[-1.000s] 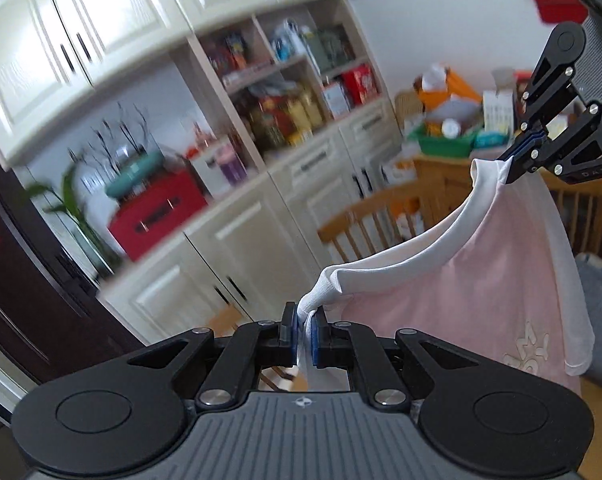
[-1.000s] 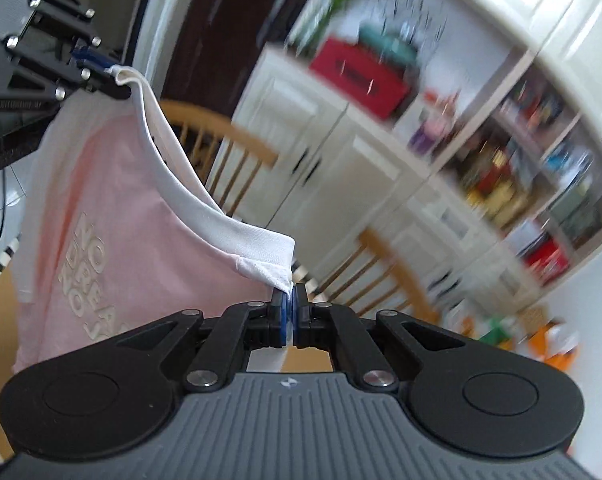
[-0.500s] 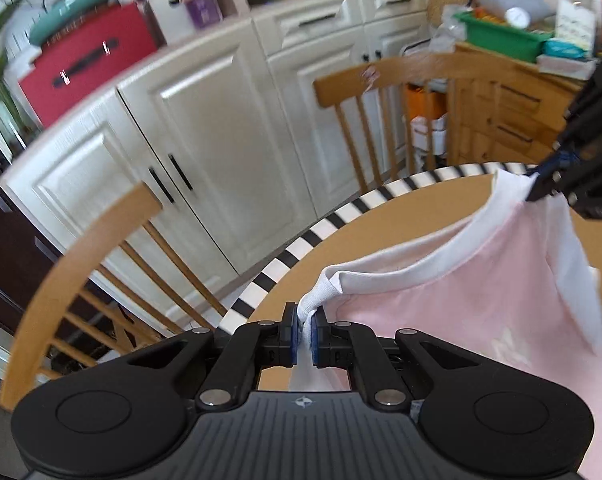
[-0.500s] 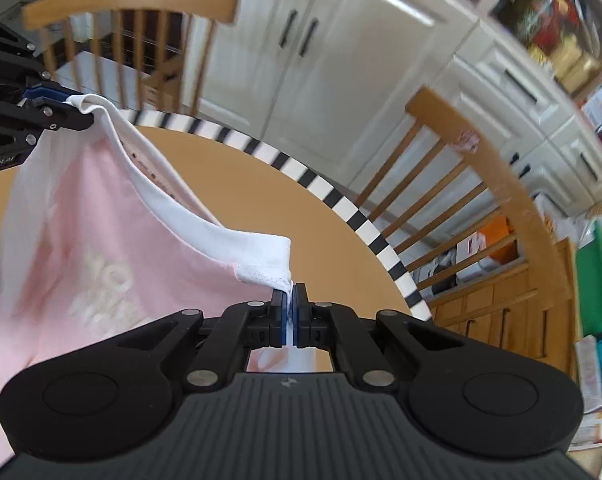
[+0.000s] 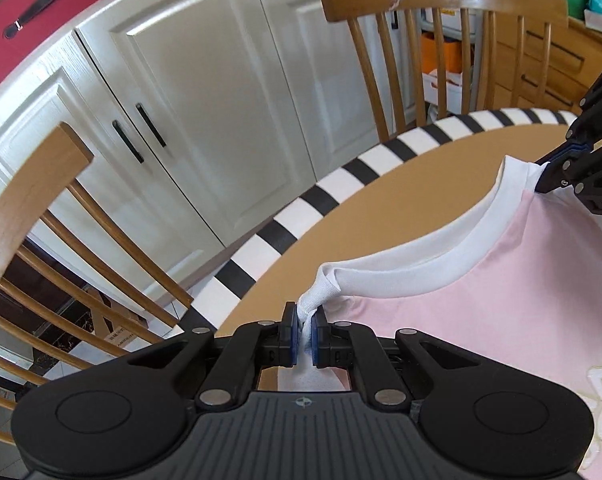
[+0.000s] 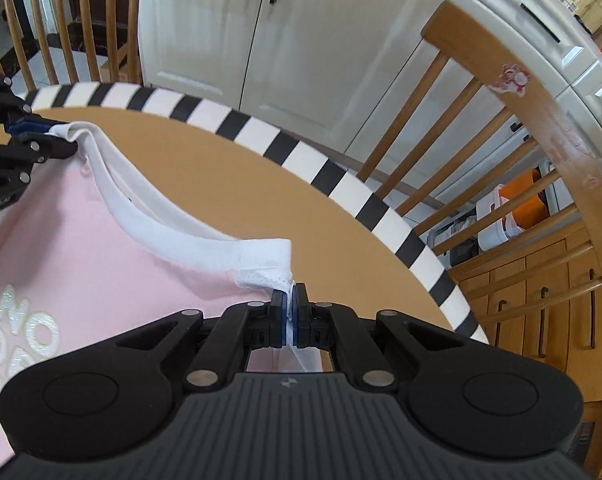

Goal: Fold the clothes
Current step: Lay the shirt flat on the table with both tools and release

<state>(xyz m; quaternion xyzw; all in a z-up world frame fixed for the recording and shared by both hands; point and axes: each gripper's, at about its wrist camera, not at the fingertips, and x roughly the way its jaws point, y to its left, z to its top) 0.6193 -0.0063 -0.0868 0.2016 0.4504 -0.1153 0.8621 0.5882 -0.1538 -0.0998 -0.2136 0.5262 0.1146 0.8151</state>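
Observation:
A pink shirt point(image 5: 481, 304) point(image 6: 73, 240) with a white collar and pale lettering hangs low over a round brown table point(image 5: 401, 200) point(image 6: 229, 184). My left gripper point(image 5: 306, 338) is shut on one shoulder of the shirt, by the collar's end. At the other shoulder my right gripper point(image 6: 289, 316) is shut on the white fabric. Each gripper shows in the other's view: the right gripper point(image 5: 557, 168) at the right edge, the left gripper point(image 6: 41, 136) at the left edge. The collar sags between them. The shirt's lower part is out of view.
The table has a black-and-white striped rim point(image 5: 301, 208) point(image 6: 341, 176). Wooden chairs point(image 5: 441, 40) point(image 6: 521, 128) point(image 5: 29, 216) stand close around it. White cabinets point(image 5: 161, 100) are behind, and a wooden drawer unit point(image 6: 541, 300) to the right.
Both grippers have come down together from high in the room to just above the table, still holding the shirt. Their views have tipped from shelves and cabinets down to the tabletop.

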